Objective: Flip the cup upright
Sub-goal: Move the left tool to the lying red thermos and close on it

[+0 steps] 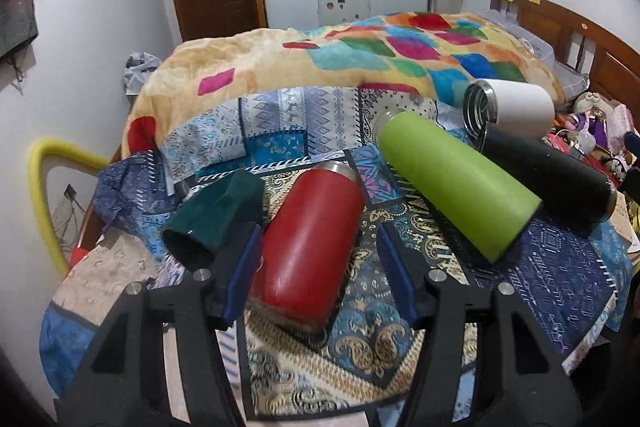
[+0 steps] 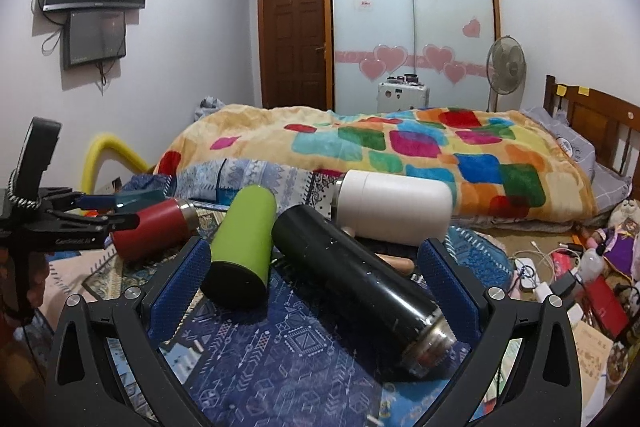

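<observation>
Left wrist view: five cups lie on their sides on a blue patterned cloth. The left gripper is spread wide around the red metal cup, steel rim pointing to twelve o'clock — its left pad appears to touch the cup, its right pad stands apart. At ten o'clock lies a dark green cup; at two o'clock, a lime-green cup, a black flask and a white cup. The right gripper is spread too — holding nothing, black flask and lime-green cup between its blue pads.
</observation>
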Demonstrator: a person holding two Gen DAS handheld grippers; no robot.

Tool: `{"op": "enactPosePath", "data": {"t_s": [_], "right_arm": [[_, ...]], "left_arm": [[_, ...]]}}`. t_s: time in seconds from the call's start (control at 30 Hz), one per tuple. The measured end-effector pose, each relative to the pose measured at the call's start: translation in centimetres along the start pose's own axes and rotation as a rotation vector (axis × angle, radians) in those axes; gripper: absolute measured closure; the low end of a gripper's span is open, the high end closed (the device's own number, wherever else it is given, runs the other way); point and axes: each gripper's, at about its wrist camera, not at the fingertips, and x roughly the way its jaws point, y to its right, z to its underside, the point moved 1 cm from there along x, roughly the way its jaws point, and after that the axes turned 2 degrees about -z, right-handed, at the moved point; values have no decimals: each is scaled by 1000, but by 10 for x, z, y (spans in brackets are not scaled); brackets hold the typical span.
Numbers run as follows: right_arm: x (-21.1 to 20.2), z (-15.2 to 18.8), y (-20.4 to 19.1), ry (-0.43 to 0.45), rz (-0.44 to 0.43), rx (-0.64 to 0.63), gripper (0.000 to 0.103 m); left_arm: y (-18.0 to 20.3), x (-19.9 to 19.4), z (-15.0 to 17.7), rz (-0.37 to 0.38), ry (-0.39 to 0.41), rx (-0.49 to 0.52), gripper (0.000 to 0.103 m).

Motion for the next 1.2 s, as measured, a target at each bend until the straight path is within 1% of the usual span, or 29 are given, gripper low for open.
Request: {"op": "enactPosePath", "data": {"t_s": [0.17,0.27,0.47,0.53,0.57,0.6,0.63,0.7,0.73,0.8,0.87,0.97,1.03,1.13,1.2], "right_arm": [[13,2,0,-15,-24,5,0],[18,4,1,-27,-47,14,0],[19,3,-1,-26,-62,18,0],[19,2,0,-23,-63,21,0],[19,2,1,-21,-64,23,0],[19,2,1,-19,-64,25,0],[19,2,2,-18,-65,28,0],[20,2,3,-16,-66,35,0],[20,2,4,-17,-68,38,0],[22,2,4,-23,-72,41,0],[22,3,3,-23,-69,37,0],[21,4,4,-21,-61,35,0],[21,5,6,-25,-66,42,0],[24,6,5,-33,-66,45,0],[23,8,4,-35,-65,45,0]], "left_arm": [[1,19,-5,2,-40,29,44],[-2,27,-7,-2,-52,18,44],[-3,28,-10,31,-73,17,44],[-3,22,-12,79,-80,3,44],[-3,18,-13,132,-87,-11,44],[-4,15,-14,167,-91,-20,44],[-2,12,-15,178,-88,-22,44],[1,12,-17,104,-70,15,43],[2,16,-17,89,-79,25,42],[2,25,-15,150,-120,11,37],[6,28,-14,184,-136,10,36],[19,32,-10,194,-149,45,36],[27,39,-8,194,-173,65,36],[34,48,-4,186,-205,68,37],[35,50,-2,178,-200,64,37]]}}
